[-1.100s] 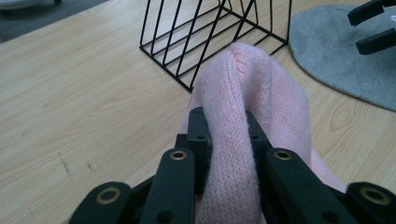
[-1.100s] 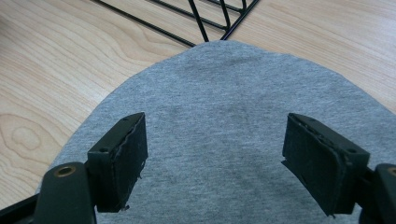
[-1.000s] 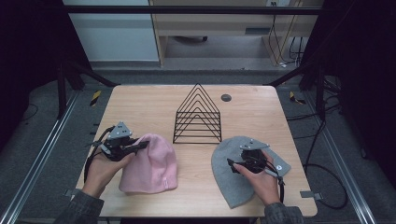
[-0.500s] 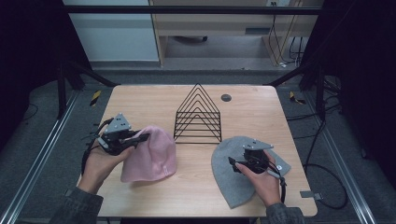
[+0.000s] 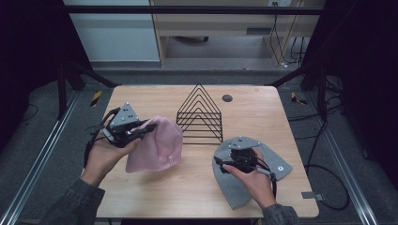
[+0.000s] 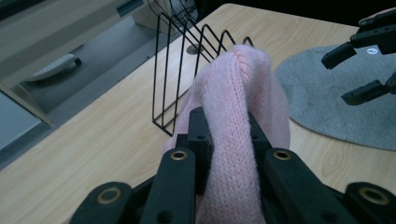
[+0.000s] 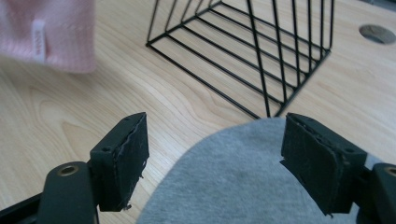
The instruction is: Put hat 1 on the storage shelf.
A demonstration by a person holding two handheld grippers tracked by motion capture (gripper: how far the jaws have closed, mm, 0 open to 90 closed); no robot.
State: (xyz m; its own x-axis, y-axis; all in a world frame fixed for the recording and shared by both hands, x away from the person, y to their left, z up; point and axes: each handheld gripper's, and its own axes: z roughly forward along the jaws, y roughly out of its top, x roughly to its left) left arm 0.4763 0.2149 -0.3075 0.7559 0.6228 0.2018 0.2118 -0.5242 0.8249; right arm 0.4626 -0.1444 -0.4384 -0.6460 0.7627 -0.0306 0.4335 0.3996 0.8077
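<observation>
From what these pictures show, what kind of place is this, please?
Probably a lab or workshop set up for recording. A bare wooden table stands inside a dark metal frame, cables trail over the grey floor, and a person works with a hand-held left gripper and right gripper.

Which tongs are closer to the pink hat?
The left tongs: they are shut on the pink hat, pinching a fold of it. The right tongs stand open over the grey hat, away from the pink one.
</observation>
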